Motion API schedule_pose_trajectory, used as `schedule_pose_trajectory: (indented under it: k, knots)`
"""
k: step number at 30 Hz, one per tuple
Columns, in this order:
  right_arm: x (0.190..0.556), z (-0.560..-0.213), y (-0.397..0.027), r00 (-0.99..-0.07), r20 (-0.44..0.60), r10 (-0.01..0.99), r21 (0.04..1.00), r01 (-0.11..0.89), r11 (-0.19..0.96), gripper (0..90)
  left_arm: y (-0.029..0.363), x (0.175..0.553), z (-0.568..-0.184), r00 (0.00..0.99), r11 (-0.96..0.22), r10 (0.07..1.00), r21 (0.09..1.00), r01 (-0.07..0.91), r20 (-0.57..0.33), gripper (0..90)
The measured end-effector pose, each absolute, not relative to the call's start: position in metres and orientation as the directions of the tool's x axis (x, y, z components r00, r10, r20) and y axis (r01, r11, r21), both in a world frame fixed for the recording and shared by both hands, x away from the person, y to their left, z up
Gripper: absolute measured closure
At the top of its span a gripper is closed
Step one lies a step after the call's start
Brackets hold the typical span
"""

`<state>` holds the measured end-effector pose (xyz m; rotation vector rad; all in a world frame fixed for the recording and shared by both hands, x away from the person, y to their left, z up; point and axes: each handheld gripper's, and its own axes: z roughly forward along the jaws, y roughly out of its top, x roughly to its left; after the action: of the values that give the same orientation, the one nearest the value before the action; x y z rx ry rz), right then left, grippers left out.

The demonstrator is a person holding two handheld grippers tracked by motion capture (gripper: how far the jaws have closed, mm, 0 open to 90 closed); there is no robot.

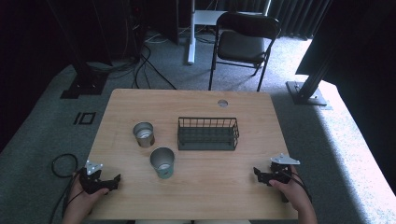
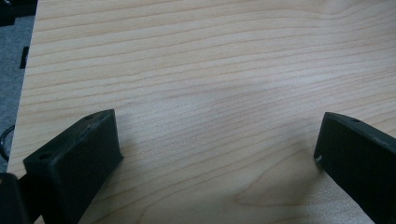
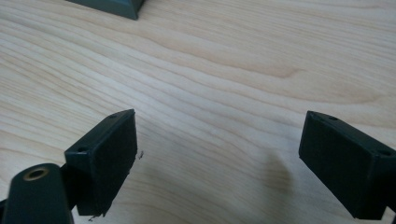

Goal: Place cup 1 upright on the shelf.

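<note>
Left tongs: we hold them spread, empty, above the light wooden bench.
Right tongs: spread, empty.
Nearest thing: green-banded metal cup, upright.

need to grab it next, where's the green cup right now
In the high view the green cup stands upright left of the table's centre, just in front of the metal cup and left of the wire basket.
</note>
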<state>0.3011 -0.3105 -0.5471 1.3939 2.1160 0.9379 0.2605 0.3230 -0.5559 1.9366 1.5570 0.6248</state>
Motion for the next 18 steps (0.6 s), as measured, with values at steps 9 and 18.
schedule_pose_trajectory:
  k: [9, 18]
  knots:
    - [0.304, -0.539, -0.296, -0.451, 0.001, 0.893, 0.752, 0.589, 0.297, 11.2, 0.323, 0.261, -0.556, 0.212, -0.158, 0.977, 0.686, 0.710, 0.006, 0.8]
    - [0.308, -0.533, -0.278, -0.505, 0.012, 0.863, 0.766, 0.560, 0.317, 11.3, 0.323, 0.261, -0.556, 0.212, -0.158, 0.977, 0.686, 0.710, 0.006, 0.8]
